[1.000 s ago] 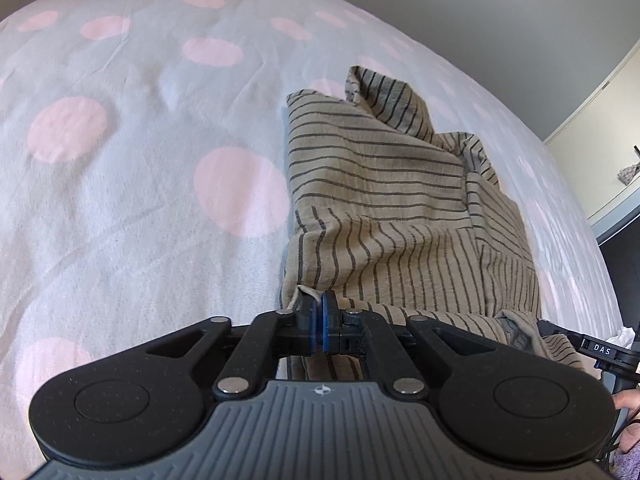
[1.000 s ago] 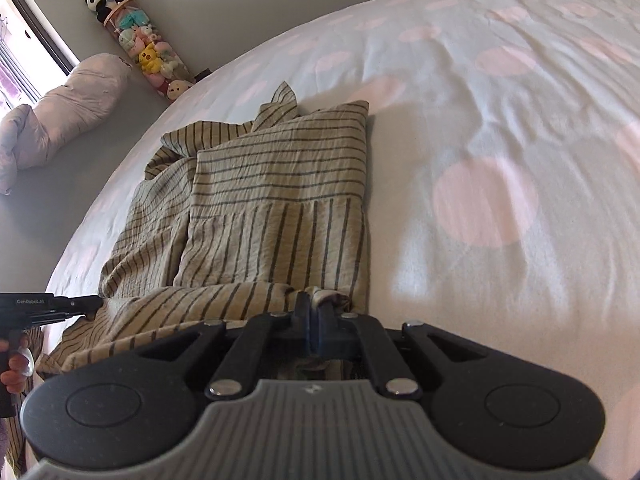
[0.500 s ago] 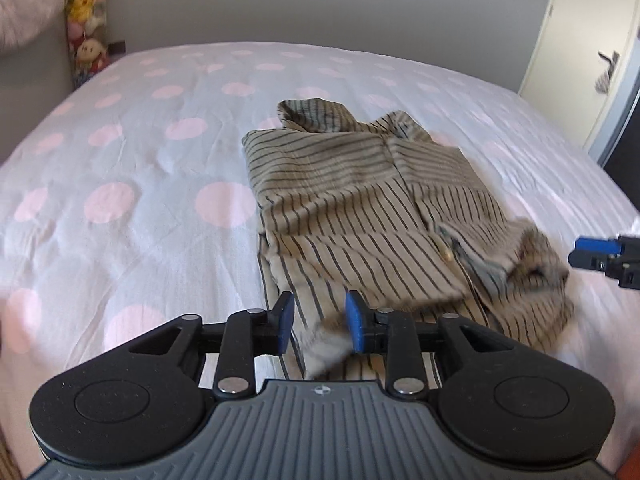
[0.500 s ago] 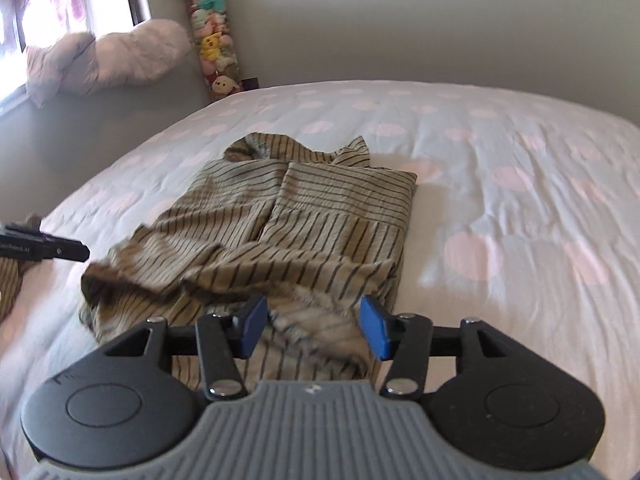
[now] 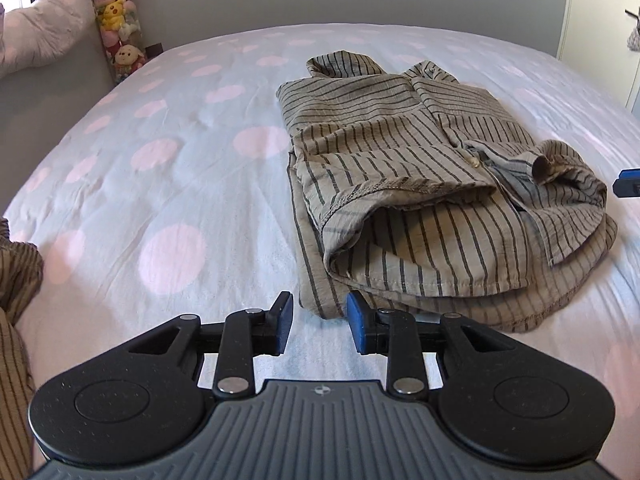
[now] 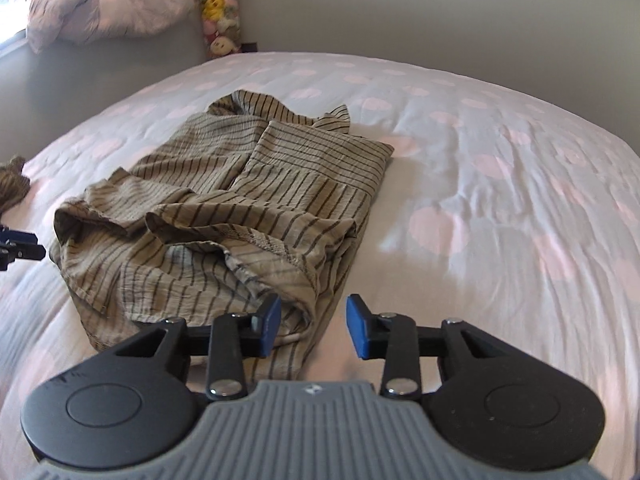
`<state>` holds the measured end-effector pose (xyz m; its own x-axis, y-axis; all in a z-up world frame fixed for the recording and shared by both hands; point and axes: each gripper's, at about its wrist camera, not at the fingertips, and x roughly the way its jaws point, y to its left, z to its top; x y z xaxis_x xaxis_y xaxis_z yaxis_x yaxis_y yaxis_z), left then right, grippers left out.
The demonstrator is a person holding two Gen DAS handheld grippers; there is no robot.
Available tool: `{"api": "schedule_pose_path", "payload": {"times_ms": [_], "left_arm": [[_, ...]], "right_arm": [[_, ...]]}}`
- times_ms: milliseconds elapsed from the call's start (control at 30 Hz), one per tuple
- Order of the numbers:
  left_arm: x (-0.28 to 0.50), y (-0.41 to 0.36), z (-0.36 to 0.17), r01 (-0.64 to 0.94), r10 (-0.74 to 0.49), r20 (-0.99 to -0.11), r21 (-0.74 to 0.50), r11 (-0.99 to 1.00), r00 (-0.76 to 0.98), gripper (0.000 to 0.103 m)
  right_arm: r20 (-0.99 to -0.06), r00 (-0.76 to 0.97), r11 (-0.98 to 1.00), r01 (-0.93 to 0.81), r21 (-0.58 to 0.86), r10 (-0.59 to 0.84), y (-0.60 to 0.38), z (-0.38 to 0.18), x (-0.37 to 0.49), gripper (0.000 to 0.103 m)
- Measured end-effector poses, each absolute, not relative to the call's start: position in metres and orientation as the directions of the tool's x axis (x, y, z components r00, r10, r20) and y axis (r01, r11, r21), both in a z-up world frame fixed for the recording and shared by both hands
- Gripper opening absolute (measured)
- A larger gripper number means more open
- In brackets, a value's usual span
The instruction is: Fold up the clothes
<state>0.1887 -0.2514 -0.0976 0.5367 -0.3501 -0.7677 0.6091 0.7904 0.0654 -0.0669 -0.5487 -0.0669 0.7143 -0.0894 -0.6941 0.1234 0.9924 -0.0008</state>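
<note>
A: Where's the shirt (image 5: 420, 184)?

B: Folded roughly in half on the bed (image 5: 180, 168), collar toward twelve o'clock, hem doubled back and rumpled at the near end. In the right wrist view it (image 6: 224, 216) lies at about ten o'clock from the gripper.

A: And the grippers?

B: The left gripper (image 5: 320, 324) has its blue pads spread apart, holding nothing, just short of the shirt's near corner. The right gripper (image 6: 313, 326) is spread too; cloth shows behind its left pad, whether touching I can't tell.

A: A second ago?

B: Both were pinched shut on the hem, low over the cloth. They have since let go and drawn back, and the hem has dropped onto the shirt.

A: Any containers?

B: A tall clear tube (image 5: 116, 32) at eleven o'clock by the wall, packed with plush toys. A striped cloth (image 5: 16, 280) sits at nine o'clock.
</note>
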Motion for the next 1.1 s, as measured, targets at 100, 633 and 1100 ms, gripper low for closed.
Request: {"api": "schedule_pose_path", "payload": {"times_ms": [100,633,1100], "left_arm": [[0.195,-0.254,-0.105,0.612,-0.343,-0.779,0.065,0.788,0.525,0.027],[0.224,-0.244,-0.103,0.591,-0.393,-0.783,-0.041,0.806,0.482,0.027],[0.224,-0.248,-0.092,0.611,-0.415,-0.771,-0.042,0.79,0.484,0.027]], "right_arm": [[-0.725,0.685,0.997,0.055,-0.049,-0.074,-0.552,-0.068,-0.05,0.035],[-0.778,0.619,0.946,-0.179,-0.272,-0.106,-0.506,-0.071,-0.051,0.002],[-0.817,0.56,0.914,-0.247,-0.322,-0.137,-0.47,-0.07,-0.104,0.003]]}}
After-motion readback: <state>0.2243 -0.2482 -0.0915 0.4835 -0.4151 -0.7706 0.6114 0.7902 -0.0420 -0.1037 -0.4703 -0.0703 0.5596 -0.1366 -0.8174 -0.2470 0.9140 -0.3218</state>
